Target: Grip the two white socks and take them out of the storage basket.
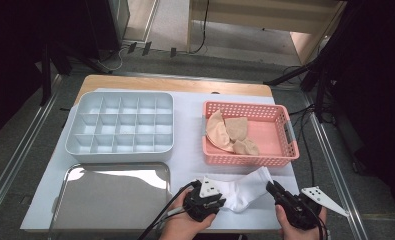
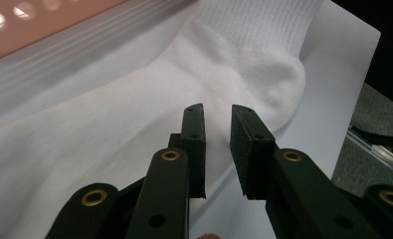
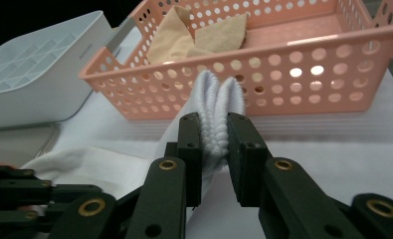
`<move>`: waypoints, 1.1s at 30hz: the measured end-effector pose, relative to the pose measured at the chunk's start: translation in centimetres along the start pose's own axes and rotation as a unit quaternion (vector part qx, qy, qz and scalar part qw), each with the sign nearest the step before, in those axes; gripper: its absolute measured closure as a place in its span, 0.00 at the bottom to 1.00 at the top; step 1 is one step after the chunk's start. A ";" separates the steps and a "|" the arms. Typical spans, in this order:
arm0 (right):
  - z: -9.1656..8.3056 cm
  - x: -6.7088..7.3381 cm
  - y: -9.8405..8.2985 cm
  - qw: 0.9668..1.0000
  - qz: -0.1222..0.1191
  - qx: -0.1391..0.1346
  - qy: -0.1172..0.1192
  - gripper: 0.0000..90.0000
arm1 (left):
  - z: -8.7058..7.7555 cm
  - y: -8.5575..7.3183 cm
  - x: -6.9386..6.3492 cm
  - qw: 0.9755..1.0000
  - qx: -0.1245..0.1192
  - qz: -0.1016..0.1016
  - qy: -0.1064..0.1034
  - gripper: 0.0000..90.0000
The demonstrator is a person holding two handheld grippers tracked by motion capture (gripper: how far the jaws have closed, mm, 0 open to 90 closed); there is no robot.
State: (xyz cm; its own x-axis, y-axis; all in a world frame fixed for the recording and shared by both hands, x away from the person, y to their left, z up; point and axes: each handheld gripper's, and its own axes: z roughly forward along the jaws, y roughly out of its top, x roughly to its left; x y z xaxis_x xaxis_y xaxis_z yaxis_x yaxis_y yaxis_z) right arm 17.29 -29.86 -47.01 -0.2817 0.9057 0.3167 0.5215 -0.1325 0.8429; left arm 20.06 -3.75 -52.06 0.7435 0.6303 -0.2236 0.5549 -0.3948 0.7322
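Two grippers work on one white sock (image 1: pixel 242 192) that lies on the white sheet (image 1: pixel 190 125) at the near edge of the table, just in front of the pink basket (image 1: pixel 285 131). The right gripper (image 3: pixel 215 130) has its jaws closed on the ribbed cuff of the sock, which bunches up between the pads and stands a little proud of their tips; in the high view this gripper (image 1: pixel 272 188) sits at the sock's right end, with the cuff lifted toward the basket. The left gripper (image 2: pixel 218 115) hovers over the foot of the sock near the heel, its jaws standing a narrow gap apart with nothing pinched between them; whether the pad tips brush the fabric is hard to judge from this angle. In the high view the left gripper (image 1: pixel 216 202) is at the sock's left end, with a hand (image 1: pixel 185 225) behind it. Inside the basket lie a few beige socks (image 1: pixel 227 132), piled toward its left side. To the left of the basket stands a white divided tray (image 1: pixel 121 125), and in front of that tray rests a shiny metal tray (image 1: pixel 112 192).
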 end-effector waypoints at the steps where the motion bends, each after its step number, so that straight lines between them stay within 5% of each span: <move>1: -0.1 0.2 0.1 1.000 0.000 -0.001 0.002 0.87 | 0.3 0.1 -0.1 1.000 0.004 -0.002 -0.001 0.87; 11: -0.3 2.0 1.2 1.000 -0.010 -0.015 0.022 0.87 | 1.1 0.4 -0.3 1.000 0.019 -0.006 -0.003 0.89; 19: 0.2 3.8 1.5 0.999 -0.026 -0.015 0.028 0.87 | 0.8 0.4 -0.2 1.000 0.007 -0.012 -0.014 0.86; 33: 0.4 4.4 1.1 0.999 -0.023 -0.016 0.034 0.87 | 1.1 0.1 -0.2 1.000 0.008 -0.012 -0.004 0.91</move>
State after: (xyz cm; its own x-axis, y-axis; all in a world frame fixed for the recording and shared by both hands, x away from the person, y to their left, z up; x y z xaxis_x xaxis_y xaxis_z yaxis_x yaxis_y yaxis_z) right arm 16.95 -25.89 -44.93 -0.3595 0.8818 0.3055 0.4809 -0.1055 0.8704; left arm 20.32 -4.65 -52.66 0.7327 0.6342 -0.2470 0.5787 -0.3895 0.7165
